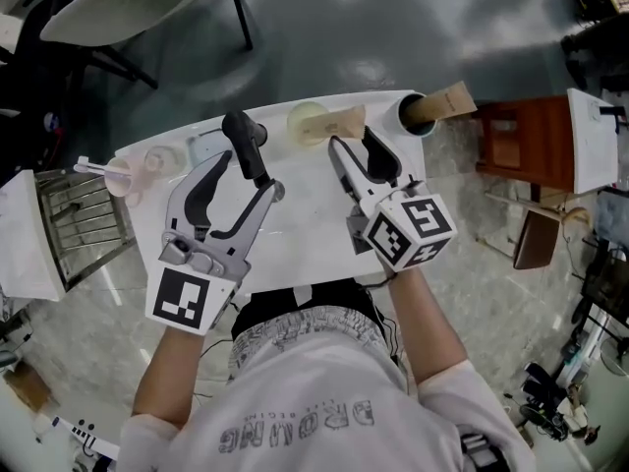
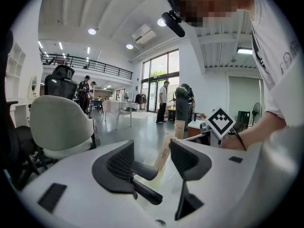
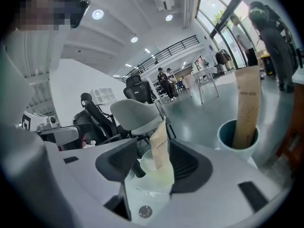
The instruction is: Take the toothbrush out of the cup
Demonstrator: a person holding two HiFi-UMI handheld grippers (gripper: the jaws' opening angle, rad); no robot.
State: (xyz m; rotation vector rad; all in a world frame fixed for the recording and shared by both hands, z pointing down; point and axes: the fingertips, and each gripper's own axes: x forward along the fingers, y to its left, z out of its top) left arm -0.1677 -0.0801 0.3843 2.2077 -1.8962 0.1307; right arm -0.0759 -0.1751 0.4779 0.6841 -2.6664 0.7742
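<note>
A white table [image 1: 300, 214] is seen from above on a dark grey floor [image 1: 393, 28], in a high hall with large windows. Near the upper middle of the head view a pale, see-through cup [image 1: 307, 121] is set on the table. The toothbrush [image 1: 344, 121], wrapped in a brown paper sleeve, is lodged in it and leans toward the right of the frame. A second, dark-rimmed cup [image 1: 418, 116] with another brown sleeve [image 1: 447, 99] is placed at the table's upper right. A pink cup [image 1: 123, 177] is placed at its left edge.

The right gripper [image 3: 154, 163] is held around the pale cup. Its jaws are spread, with the cup and the toothbrush framed between them. Whether the pads touch the cup wall cannot be told. The left gripper [image 2: 152, 156] is held to the left of the cup, over bare table. Its jaws are released and nothing is gripped between them; only the sleeve is seen beyond the gap. A grey chair [image 3: 135, 115] is seen behind the cup in the right gripper view.
</note>
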